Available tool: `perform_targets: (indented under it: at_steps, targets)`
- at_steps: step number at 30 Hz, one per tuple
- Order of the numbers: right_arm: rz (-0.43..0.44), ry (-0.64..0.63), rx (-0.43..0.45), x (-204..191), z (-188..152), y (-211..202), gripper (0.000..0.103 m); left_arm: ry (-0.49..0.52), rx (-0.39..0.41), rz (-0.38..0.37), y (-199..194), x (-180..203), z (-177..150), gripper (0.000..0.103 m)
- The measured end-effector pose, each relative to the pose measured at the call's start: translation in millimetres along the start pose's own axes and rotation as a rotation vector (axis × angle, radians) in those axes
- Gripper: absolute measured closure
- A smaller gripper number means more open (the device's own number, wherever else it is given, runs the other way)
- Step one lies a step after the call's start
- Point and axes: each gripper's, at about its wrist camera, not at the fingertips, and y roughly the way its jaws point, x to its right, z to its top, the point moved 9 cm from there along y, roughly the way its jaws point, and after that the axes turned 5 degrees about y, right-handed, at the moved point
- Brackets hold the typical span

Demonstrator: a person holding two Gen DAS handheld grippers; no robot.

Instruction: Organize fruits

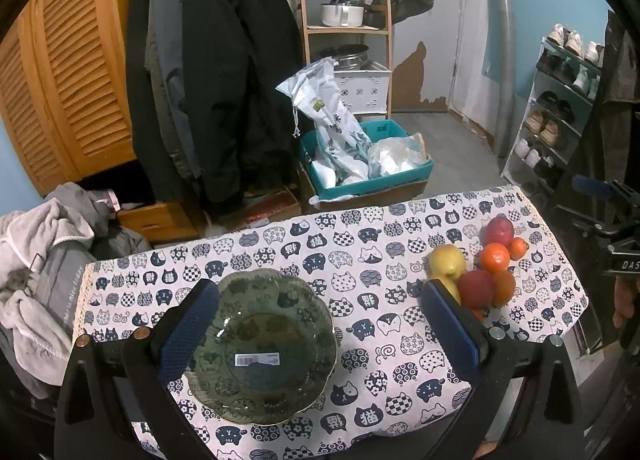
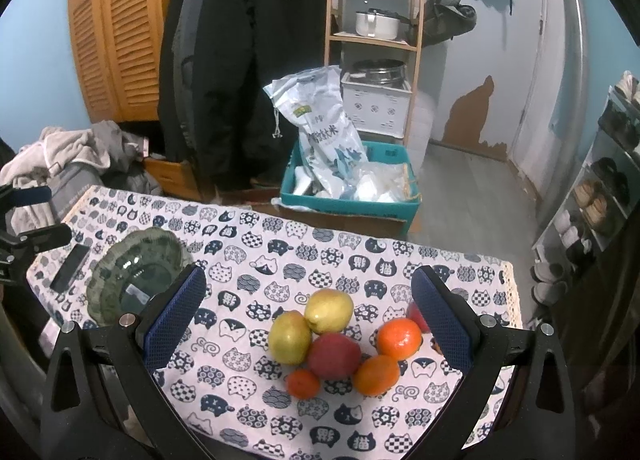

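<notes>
Nothing is picked yet: both the left gripper (image 1: 320, 324) and right gripper (image 2: 308, 320) gape wide, empty. Next, the right one closes on a pear (image 2: 329, 310), bowl (image 2: 136, 276) at ten o'clock.

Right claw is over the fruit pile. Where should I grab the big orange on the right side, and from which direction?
Take the big orange across its round middle, coming straight down from above. It sits apart from the red apple, with bare cloth showing on its left and far sides, but the smaller orange sits close in front. The open right claw is probably wide enough; put one finger left, one right.
</notes>
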Motion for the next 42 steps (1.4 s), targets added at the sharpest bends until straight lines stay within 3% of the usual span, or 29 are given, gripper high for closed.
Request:
perform_targets:
  at_steps: [42]
  targets:
    - [0.009, -0.020, 0.004, -2.6, -0.6, -1.1, 0.003, 0.005, -0.003, -0.009, 1.8, 5.4, -5.3, 0.001]
